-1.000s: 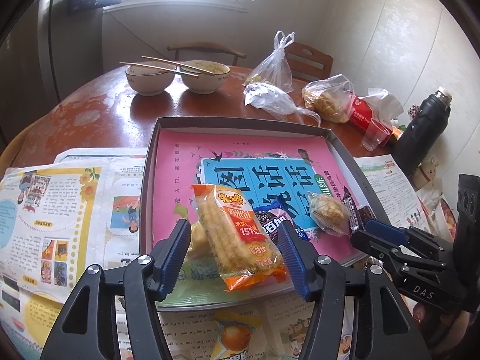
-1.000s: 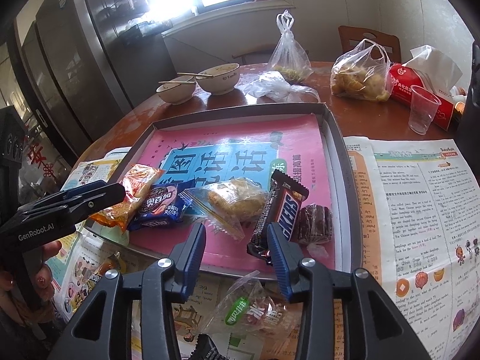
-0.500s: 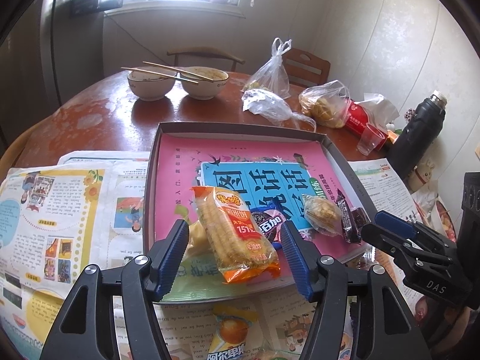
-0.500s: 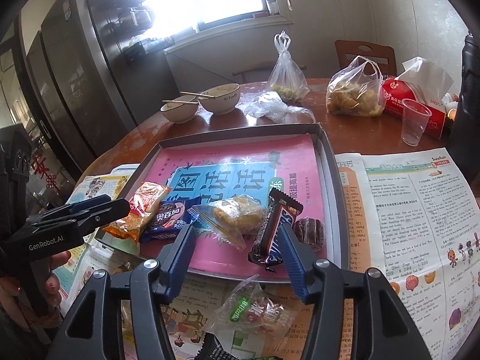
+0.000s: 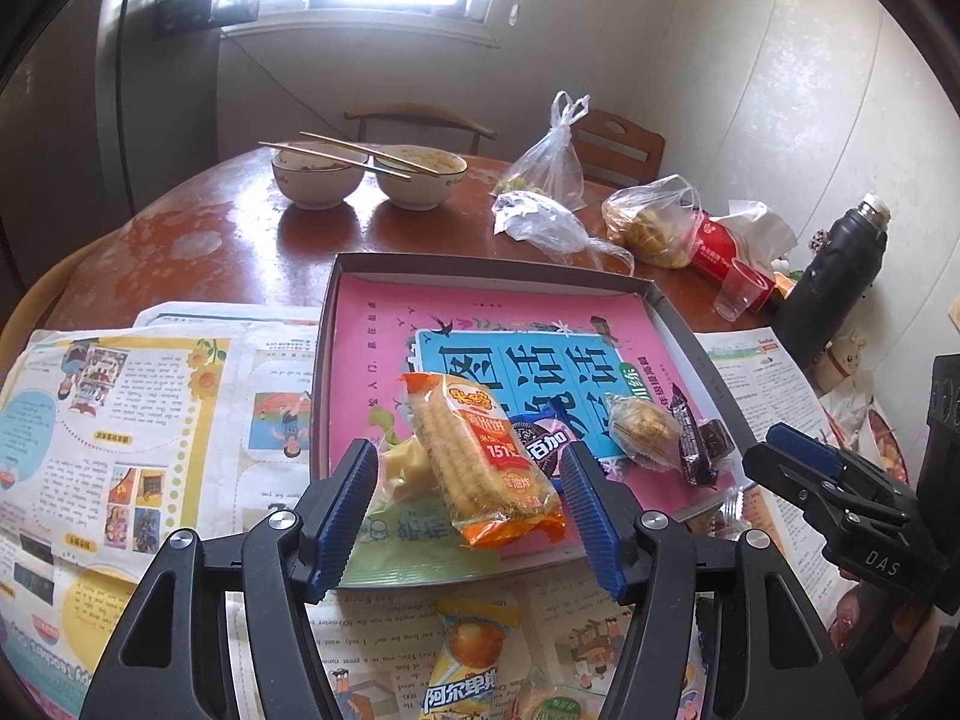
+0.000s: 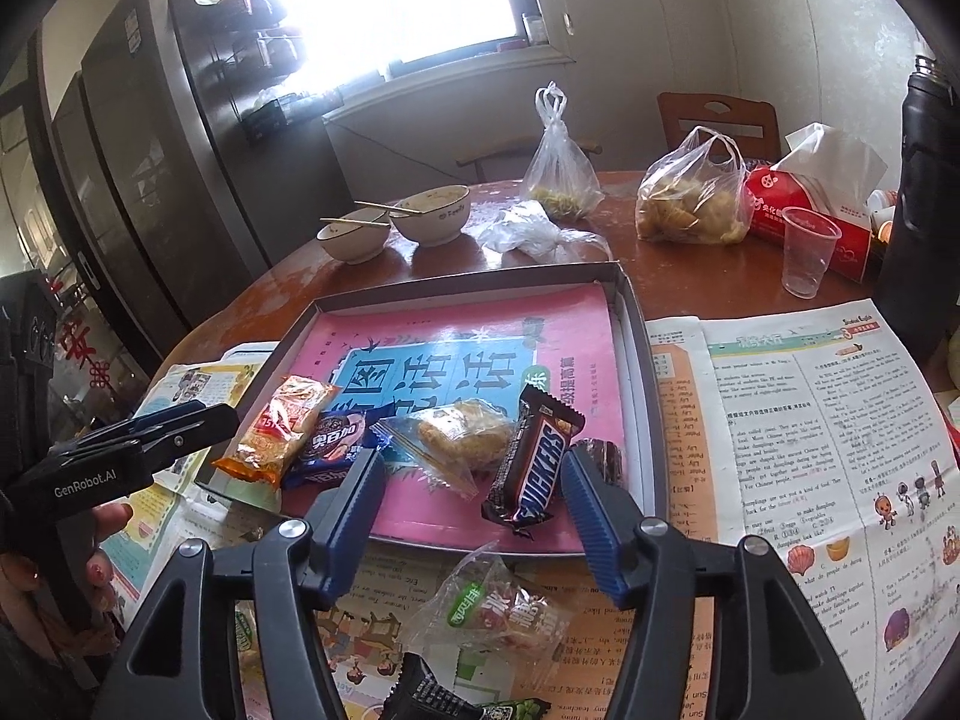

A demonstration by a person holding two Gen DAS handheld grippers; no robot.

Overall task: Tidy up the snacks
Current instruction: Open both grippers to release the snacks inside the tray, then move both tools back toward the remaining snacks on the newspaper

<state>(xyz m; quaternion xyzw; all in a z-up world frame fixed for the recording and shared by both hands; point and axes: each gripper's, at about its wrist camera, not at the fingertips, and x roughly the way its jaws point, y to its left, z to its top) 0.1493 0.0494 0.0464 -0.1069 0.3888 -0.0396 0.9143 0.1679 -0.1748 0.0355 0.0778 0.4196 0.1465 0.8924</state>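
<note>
A grey tray [image 5: 327, 360] [image 6: 636, 360] lined with a pink book holds a row of snacks. From left they are an orange cracker pack [image 5: 480, 462] [image 6: 282, 426], a dark cookie pack [image 5: 543, 447], a clear-wrapped pastry [image 6: 462, 435], a Snickers bar [image 6: 534, 468] and a brown sweet [image 6: 603, 459]. My left gripper [image 5: 468, 516] hovers open over the tray's near edge, its fingers framing the orange pack without touching it. My right gripper [image 6: 474, 519] has its jaws opening. The Snickers bar lies free in the tray between them.
Loose packets lie on the newspaper in front of the tray: a yellow one [image 5: 468, 654], a clear green-labelled one [image 6: 504, 606], a dark one [image 6: 432, 690]. Behind the tray stand two bowls with chopsticks [image 5: 366, 174], plastic bags [image 6: 690, 198], a cup [image 6: 807, 252] and a black flask [image 5: 840, 276].
The right jaws have spread wider and drawn back and up from the Snickers bar, which stays lying in the tray. The left gripper has hardly moved.
</note>
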